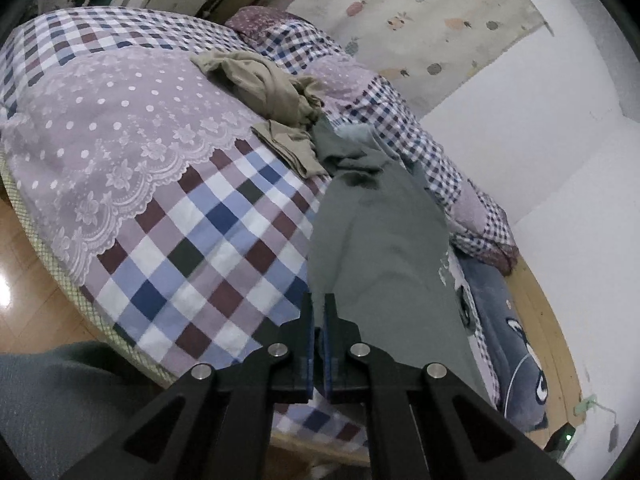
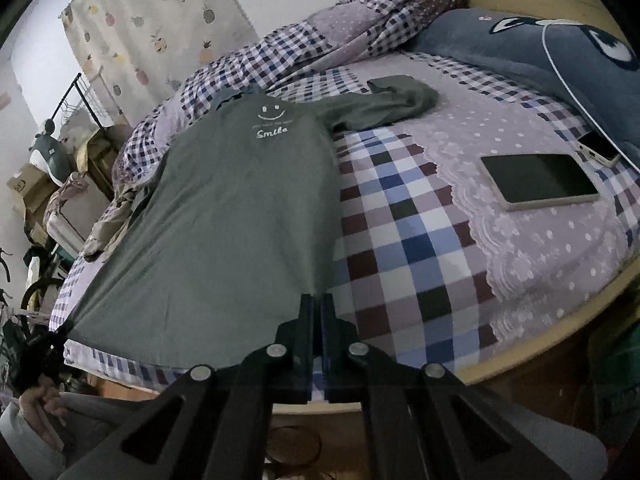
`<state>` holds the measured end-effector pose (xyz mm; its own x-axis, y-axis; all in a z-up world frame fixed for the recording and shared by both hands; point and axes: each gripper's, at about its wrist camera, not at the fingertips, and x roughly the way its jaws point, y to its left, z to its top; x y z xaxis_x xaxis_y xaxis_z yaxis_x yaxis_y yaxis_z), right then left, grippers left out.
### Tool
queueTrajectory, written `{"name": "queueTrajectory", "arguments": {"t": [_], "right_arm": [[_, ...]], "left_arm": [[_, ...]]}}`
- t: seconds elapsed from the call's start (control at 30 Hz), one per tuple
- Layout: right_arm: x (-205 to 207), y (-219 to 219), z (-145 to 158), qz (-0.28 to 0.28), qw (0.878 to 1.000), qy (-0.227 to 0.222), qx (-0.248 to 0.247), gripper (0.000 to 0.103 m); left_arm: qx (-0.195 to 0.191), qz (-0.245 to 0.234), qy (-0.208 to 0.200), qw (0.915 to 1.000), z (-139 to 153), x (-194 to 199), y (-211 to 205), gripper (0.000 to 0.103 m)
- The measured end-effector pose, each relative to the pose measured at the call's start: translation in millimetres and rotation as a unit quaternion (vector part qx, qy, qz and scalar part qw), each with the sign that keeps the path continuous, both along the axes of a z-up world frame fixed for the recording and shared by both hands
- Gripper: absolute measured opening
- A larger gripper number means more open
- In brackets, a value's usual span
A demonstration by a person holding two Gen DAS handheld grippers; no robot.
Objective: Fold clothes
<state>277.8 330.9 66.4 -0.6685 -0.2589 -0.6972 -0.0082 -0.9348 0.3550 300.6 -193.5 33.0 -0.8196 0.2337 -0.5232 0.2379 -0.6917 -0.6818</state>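
Both the left gripper (image 1: 319,300) and right gripper (image 2: 317,300) are pinching the hem corners of a green T-shirt (image 2: 240,200) lying on the bed (image 2: 420,248); thin fabric might be slipping free.

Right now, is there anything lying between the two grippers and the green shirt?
No. Both grippers are shut on the hem of the green shirt: the right gripper at one corner, the left gripper at the other.

Grey-green shirt (image 2: 224,216) with white smiley print, checked purple-blue bedsheet (image 2: 404,248), seemingly beige crumpled clothes (image 1: 260,84).
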Motion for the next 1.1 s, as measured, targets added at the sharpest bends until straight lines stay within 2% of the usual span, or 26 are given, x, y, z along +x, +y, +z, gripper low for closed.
{"name": "queueTrajectory", "arguments": {"t": [0.17,0.4,0.5,0.53,0.6,0.63,0.67,0.77,0.83,1.0,1.1], "right_arm": [[9.6,11.5,-1.3,-0.021,1.0,-0.012,-0.006,0.0],[3.6,-5.2,-13.7,-0.007,0.997,-0.066,0.048,0.001],[0.9,-5.4,-19.4,-0.023,0.994,-0.082,0.071,0.002],[0.6,-3.5,-21.0,-0.034,0.993,-0.087,0.077,0.005],[0.5,3.8,-23.2,-0.063,0.99,-0.094,0.083,0.006],[0.8,9.8,-23.7,-0.082,0.989,-0.097,0.08,0.007],[1.4,16.5,-23.0,-0.098,0.988,-0.094,0.071,0.008],[6.1,28.0,-17.3,-0.124,0.989,-0.07,0.039,0.022],[9.4,27.7,-11.3,-0.125,0.991,-0.039,0.021,0.045],[7.6,15.2,-0.7,-0.104,0.994,0.018,0.011,0.066],[1.4,7.6,0.3,-0.093,0.995,0.031,0.015,0.072]], "left_arm": [[-0.026,-0.007,-0.045,0.9986,-3.5,-3.2,8.5,0.001],[-0.057,0.004,-0.109,0.9924,-17.6,-8.2,11.2,0.003],[-0.062,0.021,-0.122,0.9904,-19.3,-5.0,5.8,0.006],[-0.059,0.031,-0.126,0.9898,-19.6,-3.1,2.4,0.01],[-0.046,0.06,-0.119,0.9901,-18.2,4.4,-7.4,0.031],[-0.037,0.068,-0.11,0.9909,-17.2,6.9,-10.8,0.05],[-0.023,0.075,-0.095,0.9924,-15.8,9.9,-14.4,0.064],[0.013,0.091,-0.056,0.9942,-13.5,15.0,-23.1,0.082],[0.026,0.092,-0.043,0.9945,-13.7,13.3,-25.5,0.084],[0.024,0.059,-0.037,0.9973,-13.9,-3.1,-19.3,0.084],[0.015,0.043,-0.024,0.9987,-10.4,-12.8,-10.9,0.088]]}}
